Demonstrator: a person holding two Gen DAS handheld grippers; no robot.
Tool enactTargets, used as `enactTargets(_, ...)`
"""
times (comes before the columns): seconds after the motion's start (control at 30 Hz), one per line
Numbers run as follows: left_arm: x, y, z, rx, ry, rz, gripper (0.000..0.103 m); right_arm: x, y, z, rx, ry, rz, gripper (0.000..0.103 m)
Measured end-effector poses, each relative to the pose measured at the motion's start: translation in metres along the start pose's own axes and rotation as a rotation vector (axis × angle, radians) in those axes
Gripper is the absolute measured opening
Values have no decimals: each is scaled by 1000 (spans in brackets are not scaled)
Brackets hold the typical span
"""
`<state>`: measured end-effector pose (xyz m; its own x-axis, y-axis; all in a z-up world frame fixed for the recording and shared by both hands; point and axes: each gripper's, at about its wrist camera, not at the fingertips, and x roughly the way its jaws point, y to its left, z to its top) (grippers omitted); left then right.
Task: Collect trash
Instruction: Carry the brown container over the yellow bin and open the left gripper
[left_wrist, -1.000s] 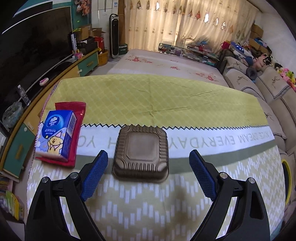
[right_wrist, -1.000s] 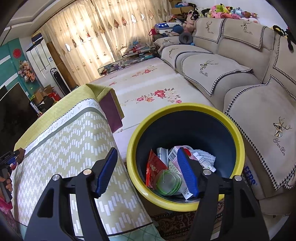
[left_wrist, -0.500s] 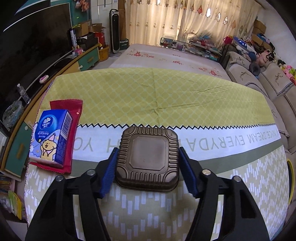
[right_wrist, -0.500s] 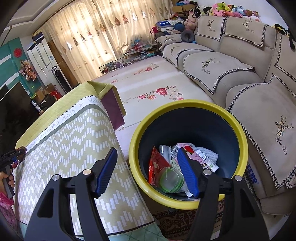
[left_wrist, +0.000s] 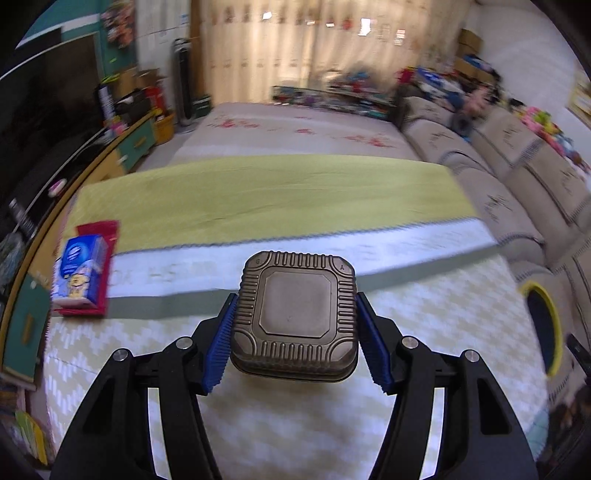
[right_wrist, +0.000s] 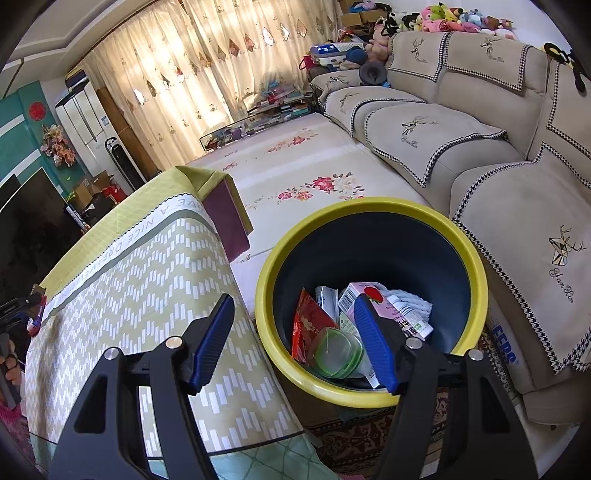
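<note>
A brown square container, its flat top panel framed by short moulded ribs and rounded corners, sits clamped between the blue ribbed pads of the left gripper, which has just closed on its two opposite sides. The container hangs clear of the tablecloth, a yellow-green cloth with a white lettered band and a zigzag-patterned near half; the background is blurred. Its lower rim flares slightly outward and the plastic looks matte and dull, with tiny raised letters at the two far corners. At the left edge of the table, a blue tissue pack with a cartoon figure lies on top of a red wrapper. The right gripper hovers with its jaws apart and nothing between them, over the gap between the table and a yellow-rimmed dark bin on the floor beside a beige sofa. Inside the bin lie a red packet, a green-edged clear lid and a pink carton.
</note>
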<state>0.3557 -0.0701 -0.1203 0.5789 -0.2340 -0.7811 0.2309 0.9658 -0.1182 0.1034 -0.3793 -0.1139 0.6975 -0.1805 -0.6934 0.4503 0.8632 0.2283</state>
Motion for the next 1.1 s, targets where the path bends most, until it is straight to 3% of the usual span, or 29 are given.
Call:
enactTargets(0.33,-44,-182,-25,273,-8,-256,61,-21,-31,-5,37,-47,-44,64)
enactTargets(0.57,-41,-324,-39,445,37,-401,61,-43,-70,-8,92,-94,-108,64)
enactTargets(0.77,-14,-421,-47,538,102,-466,61,-55,-103,-9,144,-115,-146,65)
enactTargets(0.9,24,-480,-51,577,159,-466,61,-61,-118,-11,163,-121,-170,65)
enactTargets(1.1,80,-534,-56,616,220,-424,62,-73,-134,-17,164,-125,-223,68)
